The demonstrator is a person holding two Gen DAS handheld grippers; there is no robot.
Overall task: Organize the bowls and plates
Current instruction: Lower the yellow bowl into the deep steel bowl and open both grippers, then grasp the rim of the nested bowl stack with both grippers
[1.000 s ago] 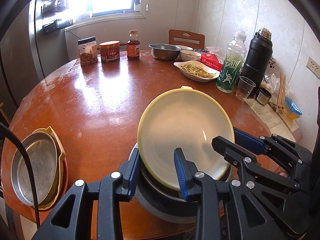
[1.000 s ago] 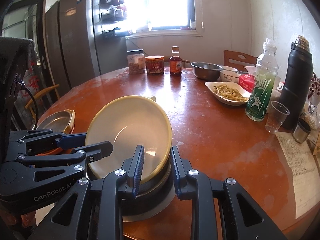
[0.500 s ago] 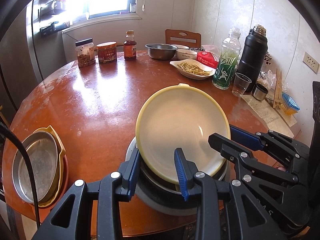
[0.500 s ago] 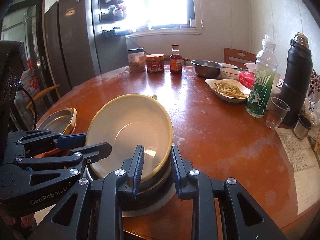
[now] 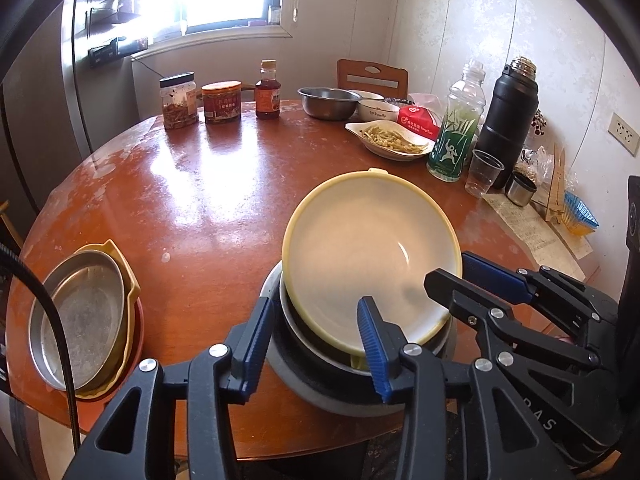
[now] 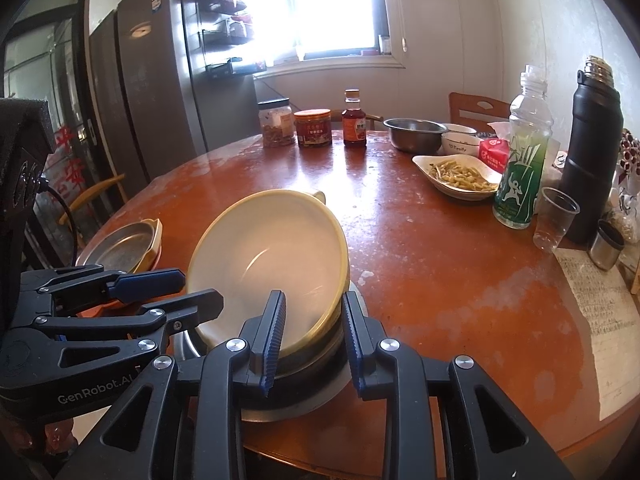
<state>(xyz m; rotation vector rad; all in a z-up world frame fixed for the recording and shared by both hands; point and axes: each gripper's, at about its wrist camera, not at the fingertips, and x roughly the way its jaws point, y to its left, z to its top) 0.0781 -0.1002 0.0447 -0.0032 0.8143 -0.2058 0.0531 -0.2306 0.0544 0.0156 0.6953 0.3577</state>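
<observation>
Yellow-rimmed bowl [image 5: 370, 264] sits tilted in the stack of metal bowls [image 5: 304, 352] at the near edge of the tabletop [image 5: 192, 200]. My left hand-held gripper [image 5: 316, 344] has just been opening — jaws straddle the bowl's near rim, pads clear of it. My right hand-held gripper [image 6: 312, 334] has its jaws either side of the rim, slightly parted; actual contact I cannot tell. Second dish stack [image 5: 84, 316] rests far left.
</observation>
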